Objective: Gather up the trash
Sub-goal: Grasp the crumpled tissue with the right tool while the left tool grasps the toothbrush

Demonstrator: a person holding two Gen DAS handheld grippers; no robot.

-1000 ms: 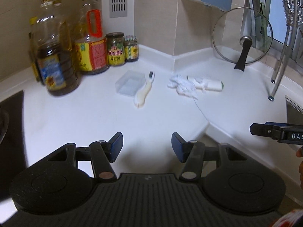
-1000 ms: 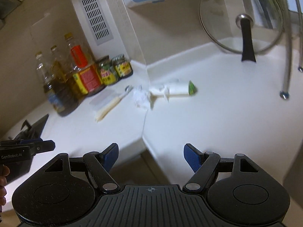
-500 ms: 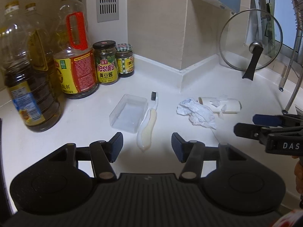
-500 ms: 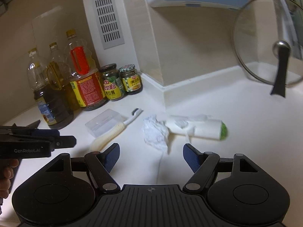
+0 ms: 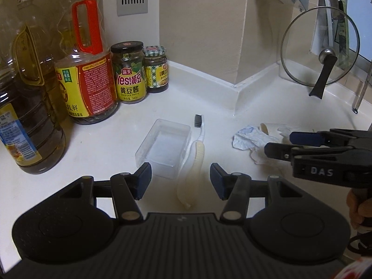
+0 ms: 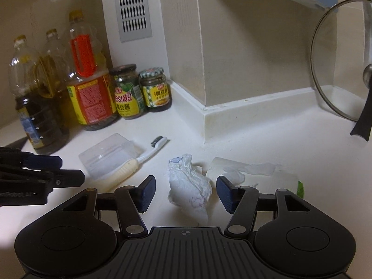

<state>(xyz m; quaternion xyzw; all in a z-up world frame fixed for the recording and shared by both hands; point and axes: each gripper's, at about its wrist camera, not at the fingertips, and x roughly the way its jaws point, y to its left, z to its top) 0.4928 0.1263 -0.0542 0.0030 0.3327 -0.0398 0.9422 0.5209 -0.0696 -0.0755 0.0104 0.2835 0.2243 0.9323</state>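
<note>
1. The scene is a white kitchen countertop (image 6: pixel 267 139) that turns around a tiled corner. At the far left stand oil bottles (image 5: pixel 88 65), then two sauce jars (image 5: pixel 130 72). A careless sweep on this side can knock them over.

2. Next lie a clear plastic box (image 5: pixel 165 148) and a toothbrush (image 5: pixel 197 153) touching its side. The left gripper (image 5: pixel 180 183) hovers above the brush handle with its fingers spread and nothing between them. If it closes here, it takes the toothbrush, which perhaps is not trash.

3. In the middle lies the crumpled tissue (image 6: pixel 189 183), the trash to collect. The right gripper (image 6: pixel 186 194) has it between its fingers; the jaws have just been closing, but the pads do not yet press it. The soft paper may slip out or tear if only an edge is pinched.

4. Just to the right lies a white torn tube with a green end (image 6: pixel 274 176), near the right finger, which could push or roll it.

5. Far right, a glass pot lid (image 6: pixel 341 69) leans against the wall; a wide lift may hit it.
</note>
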